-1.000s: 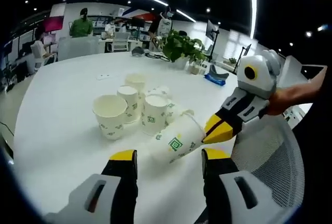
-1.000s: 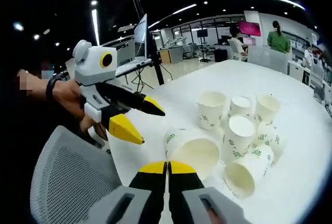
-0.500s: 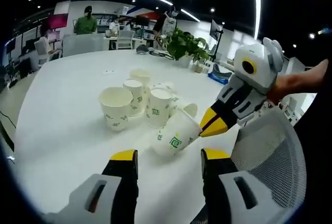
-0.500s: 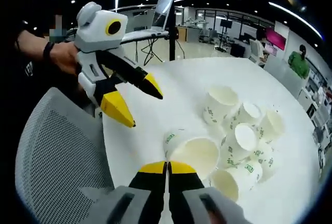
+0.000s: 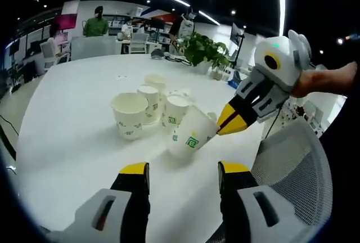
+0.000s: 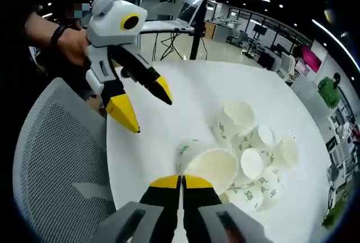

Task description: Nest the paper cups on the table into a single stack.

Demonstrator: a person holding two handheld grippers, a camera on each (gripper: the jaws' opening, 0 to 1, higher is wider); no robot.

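Above the white table (image 5: pixel 67 136), right gripper (image 6: pixel 181 182) fingers clamped on a tilted paper cup (image 5: pixel 190 135), left gripper (image 5: pixel 183 175) spread apart

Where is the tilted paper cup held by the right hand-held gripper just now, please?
In the left gripper view the tilted cup hangs from the right hand-held gripper, right of centre, beside the cluster of cups on the white table.
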